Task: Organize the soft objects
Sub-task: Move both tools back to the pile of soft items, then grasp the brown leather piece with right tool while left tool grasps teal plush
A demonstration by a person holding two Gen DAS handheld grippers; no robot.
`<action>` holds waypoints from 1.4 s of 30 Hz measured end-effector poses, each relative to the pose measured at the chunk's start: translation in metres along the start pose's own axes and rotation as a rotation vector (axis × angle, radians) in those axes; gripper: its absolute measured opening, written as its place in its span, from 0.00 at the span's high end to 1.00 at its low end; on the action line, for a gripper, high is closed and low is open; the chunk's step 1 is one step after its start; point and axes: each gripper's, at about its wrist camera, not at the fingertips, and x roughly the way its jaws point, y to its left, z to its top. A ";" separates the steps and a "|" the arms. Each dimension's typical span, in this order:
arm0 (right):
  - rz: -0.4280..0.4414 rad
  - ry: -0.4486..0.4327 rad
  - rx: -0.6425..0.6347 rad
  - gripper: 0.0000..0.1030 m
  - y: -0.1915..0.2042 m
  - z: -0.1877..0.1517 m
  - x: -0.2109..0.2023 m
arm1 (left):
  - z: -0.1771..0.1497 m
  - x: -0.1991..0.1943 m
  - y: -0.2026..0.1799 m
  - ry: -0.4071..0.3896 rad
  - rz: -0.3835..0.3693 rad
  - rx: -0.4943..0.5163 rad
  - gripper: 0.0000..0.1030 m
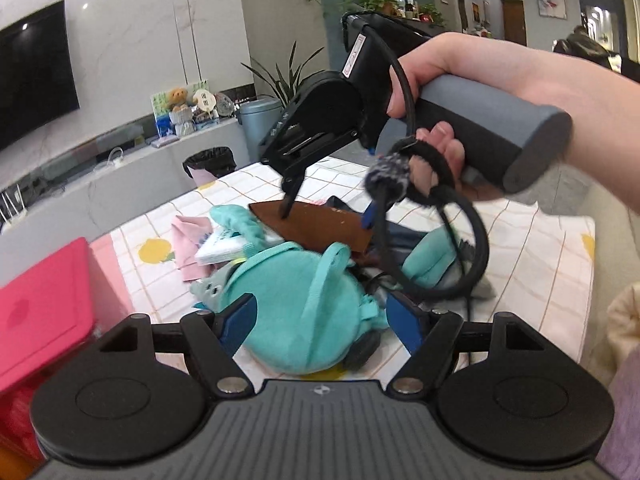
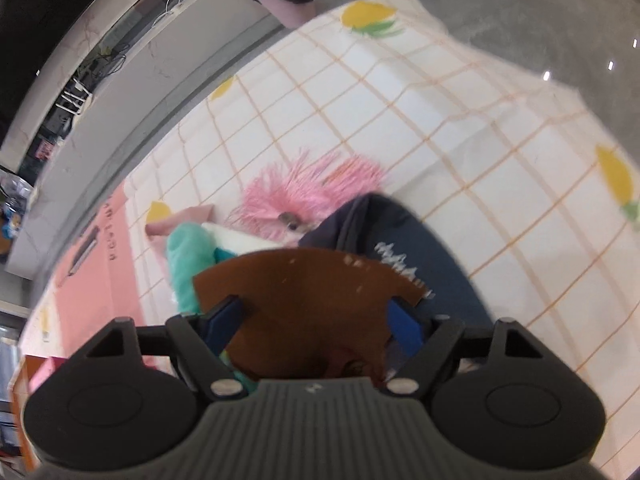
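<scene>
home living room: wall tv [image 1: 32, 76], marble wall [image 1: 160, 28], houseplants [image 1: 288, 76], teddy [image 1: 178, 98] on console, lemon-print tablecloth [image 2: 420, 112].

A table [image 1: 520, 248] covered by a cream checked cloth printed with yellow lemons carries a heap of soft things. A teal plush toy [image 1: 304, 312] lies at its near edge. Behind the toy lie a pink cloth [image 1: 186, 236], a brown sheet [image 1: 316, 228] and dark navy clothing [image 2: 404, 252]. A pink fuzzy toy [image 2: 296, 200] lies beyond the clothing.

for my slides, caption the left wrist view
Open left gripper straddles a teal plush while the right gripper reaches a brown sheet.
</scene>
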 end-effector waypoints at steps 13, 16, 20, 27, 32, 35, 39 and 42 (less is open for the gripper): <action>0.005 0.013 0.017 0.32 -0.003 0.006 0.010 | 0.001 0.034 0.003 0.031 0.018 -0.102 0.37; 0.016 0.012 0.006 0.38 -0.002 0.005 0.010 | 0.000 0.040 0.009 0.050 0.021 -0.142 0.48; 0.047 0.020 0.007 0.54 -0.001 0.005 0.010 | 0.002 0.042 0.015 0.072 0.016 -0.203 0.61; 0.045 0.020 -0.014 0.61 0.003 0.003 0.006 | 0.011 0.042 0.031 0.131 0.017 -0.391 0.86; 0.013 0.002 -0.024 0.62 0.001 0.003 -0.001 | 0.013 0.038 0.048 0.179 0.015 -0.502 0.99; -0.007 -0.006 -0.019 0.59 -0.004 0.003 -0.002 | 0.010 0.029 0.059 0.175 -0.021 -0.567 0.99; 0.041 0.009 0.001 0.46 -0.006 0.004 0.000 | 0.007 0.012 0.075 0.131 -0.148 -0.681 0.99; 0.072 0.009 -0.015 0.24 0.001 0.004 0.000 | 0.010 -0.004 0.082 0.094 -0.154 -0.710 0.99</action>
